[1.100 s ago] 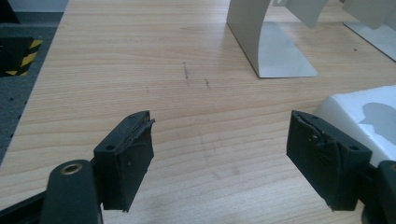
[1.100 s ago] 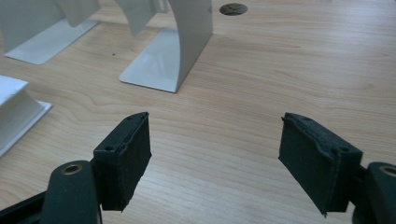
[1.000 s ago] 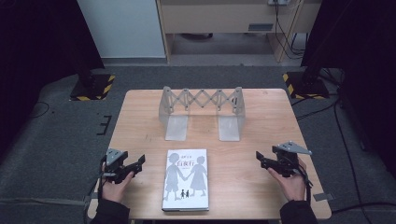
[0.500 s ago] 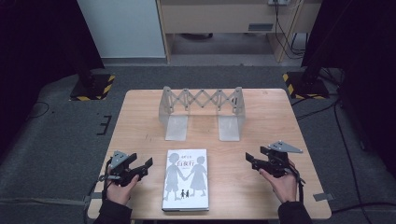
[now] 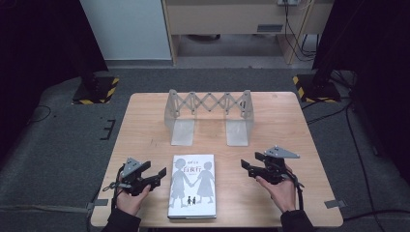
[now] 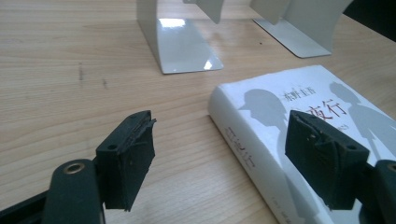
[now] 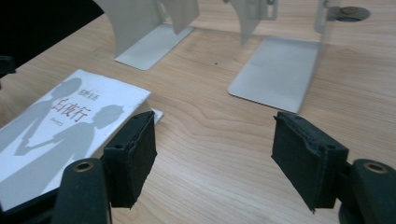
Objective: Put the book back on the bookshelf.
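As both sides are closed in on, the left hand-held gripper [image 5: 162, 172], jaws apart and empty, is best slid under the book [image 5: 193, 185] at lower centre of the tabletop [image 5: 290, 121]; the right hand-held gripper [image 5: 245, 165], empty, has just been narrowing.

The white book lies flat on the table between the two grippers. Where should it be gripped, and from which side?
Grip the book by its long edges, one gripper from each side. It lies flat with the cover up, so no face stands free for a top grasp. The left gripper meets the spine; the right gripper meets the page edge. Both have their jaws open, near those edges, probably a good start.
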Available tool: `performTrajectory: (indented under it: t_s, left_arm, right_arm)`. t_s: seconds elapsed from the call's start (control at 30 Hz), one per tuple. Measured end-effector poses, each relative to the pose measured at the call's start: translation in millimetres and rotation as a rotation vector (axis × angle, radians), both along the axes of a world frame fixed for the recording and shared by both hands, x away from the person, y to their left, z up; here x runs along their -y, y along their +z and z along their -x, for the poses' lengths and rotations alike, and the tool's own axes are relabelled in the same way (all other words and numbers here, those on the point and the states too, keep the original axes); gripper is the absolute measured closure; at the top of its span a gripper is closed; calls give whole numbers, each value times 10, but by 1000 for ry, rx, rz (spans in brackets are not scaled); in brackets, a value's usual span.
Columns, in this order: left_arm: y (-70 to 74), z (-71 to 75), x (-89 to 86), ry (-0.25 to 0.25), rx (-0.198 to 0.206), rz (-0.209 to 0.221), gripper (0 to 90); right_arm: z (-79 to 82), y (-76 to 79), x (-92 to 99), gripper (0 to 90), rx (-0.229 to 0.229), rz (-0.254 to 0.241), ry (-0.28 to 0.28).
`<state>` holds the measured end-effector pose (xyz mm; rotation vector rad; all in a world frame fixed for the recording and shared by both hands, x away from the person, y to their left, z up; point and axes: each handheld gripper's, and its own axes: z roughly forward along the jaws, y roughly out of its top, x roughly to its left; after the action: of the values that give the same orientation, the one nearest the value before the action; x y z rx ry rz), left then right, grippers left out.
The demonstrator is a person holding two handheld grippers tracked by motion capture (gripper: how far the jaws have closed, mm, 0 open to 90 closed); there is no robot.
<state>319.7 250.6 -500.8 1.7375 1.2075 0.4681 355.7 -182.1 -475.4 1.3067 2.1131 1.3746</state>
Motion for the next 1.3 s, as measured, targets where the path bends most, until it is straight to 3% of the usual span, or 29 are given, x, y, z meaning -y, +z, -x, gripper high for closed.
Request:
performTrajectory:
  t_s: [0.17, 0.27, 0.57, 0.8, 1.3]
  left_arm:
    - [-40, 5, 63, -33, -22, -10, 230]
    - [-47, 9, 110, -51, -29, -14, 230]
    - [-75, 28, 244, -96, -52, -27, 239]
    - [-120, 27, 360, -135, -68, -90, 249]
    - [-161, -37, 390, -142, -115, -21, 250]
  right_arm:
    - [-4, 5, -122, 312, 12, 19, 33]
    - [3, -16, -180, 318, 24, -34, 44]
    - [21, -58, -465, 350, 8, -39, 85]
    - [33, -98, -624, 348, -3, -32, 104]
    - [82, -272, -973, 343, -42, -28, 156]
